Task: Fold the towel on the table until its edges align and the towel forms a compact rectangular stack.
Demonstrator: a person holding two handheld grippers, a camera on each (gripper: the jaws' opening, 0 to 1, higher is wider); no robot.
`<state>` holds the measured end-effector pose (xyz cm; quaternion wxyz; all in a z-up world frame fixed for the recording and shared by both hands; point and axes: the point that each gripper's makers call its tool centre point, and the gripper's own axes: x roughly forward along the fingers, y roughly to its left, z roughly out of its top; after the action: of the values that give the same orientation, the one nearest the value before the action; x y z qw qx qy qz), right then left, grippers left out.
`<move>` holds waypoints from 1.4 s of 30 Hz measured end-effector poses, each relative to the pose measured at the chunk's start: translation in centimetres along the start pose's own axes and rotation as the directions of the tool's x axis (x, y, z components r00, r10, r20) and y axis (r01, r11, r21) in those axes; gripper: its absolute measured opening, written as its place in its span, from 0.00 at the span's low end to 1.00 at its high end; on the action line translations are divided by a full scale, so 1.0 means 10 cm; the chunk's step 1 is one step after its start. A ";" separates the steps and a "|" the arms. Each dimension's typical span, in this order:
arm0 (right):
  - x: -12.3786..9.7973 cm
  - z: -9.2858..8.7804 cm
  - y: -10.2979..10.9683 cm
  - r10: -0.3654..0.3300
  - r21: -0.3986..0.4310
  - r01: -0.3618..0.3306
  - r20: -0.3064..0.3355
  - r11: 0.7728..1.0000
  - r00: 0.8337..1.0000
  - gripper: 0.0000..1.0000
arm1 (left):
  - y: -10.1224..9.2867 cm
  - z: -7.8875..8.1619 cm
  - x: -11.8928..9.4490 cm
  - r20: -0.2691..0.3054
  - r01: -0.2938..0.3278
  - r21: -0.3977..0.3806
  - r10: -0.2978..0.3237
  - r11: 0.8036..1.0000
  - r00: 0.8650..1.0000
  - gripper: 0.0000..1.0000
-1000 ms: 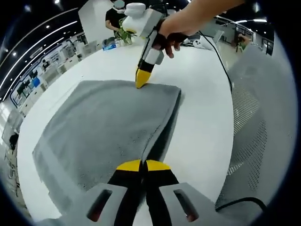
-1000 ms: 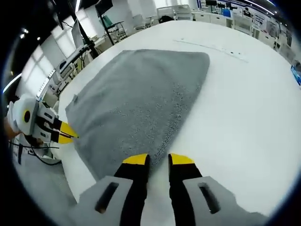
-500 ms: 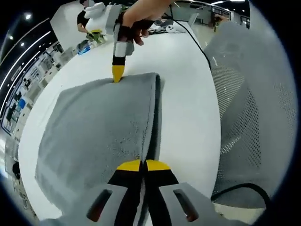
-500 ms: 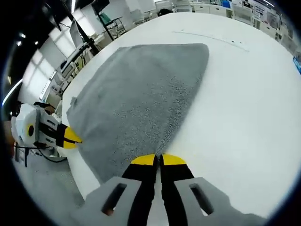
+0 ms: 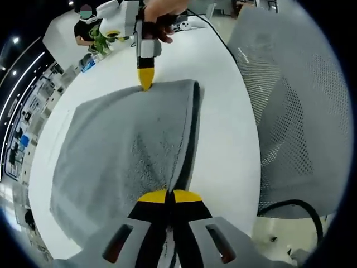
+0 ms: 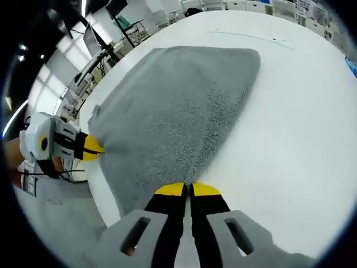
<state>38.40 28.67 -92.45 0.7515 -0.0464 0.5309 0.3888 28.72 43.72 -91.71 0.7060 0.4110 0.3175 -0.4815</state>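
A grey towel [image 5: 122,145] lies folded on the white table [image 5: 223,139], one fold edge running away from me. My left gripper [image 5: 169,196] is shut on the towel's near corner. My right gripper [image 5: 145,78] comes in from the top of the left gripper view, shut on the far corner of the same edge. In the right gripper view the towel [image 6: 173,111] spreads ahead, my right gripper [image 6: 187,190] pinches its corner, and my left gripper [image 6: 92,146] holds the corner at the left.
A grey mesh chair [image 5: 301,111] stands close beside the table edge, with a black cable [image 5: 290,209] under it. A person in a dark top [image 5: 89,33] stands beyond the far end of the table. Desks and monitors [image 6: 106,33] line the room behind.
My right gripper closed from open onto the towel corner. Both grippers have since lifted slightly with their corners, and the towel's edge has risen off the table.
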 end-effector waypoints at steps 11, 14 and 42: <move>-0.10 -0.15 0.09 0.025 -0.046 -0.027 -0.048 0.999 0.999 0.01 | -0.24 0.12 -0.08 -0.002 0.070 0.038 -0.070 0.997 0.998 0.08; -0.11 -0.14 0.10 0.031 -0.061 -0.034 -0.050 0.998 0.998 0.02 | -0.31 0.15 -0.10 0.018 0.101 -0.023 -0.101 0.995 0.995 0.24; -0.42 0.52 -0.20 0.018 -0.149 -0.003 0.102 0.989 0.995 0.07 | -0.29 0.83 0.07 0.146 0.097 -0.199 -0.068 0.975 0.987 0.18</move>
<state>43.03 27.58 -87.41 0.7704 -0.0795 0.4611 0.4331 26.70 35.52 -89.32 0.7444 0.2878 0.3326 -0.5024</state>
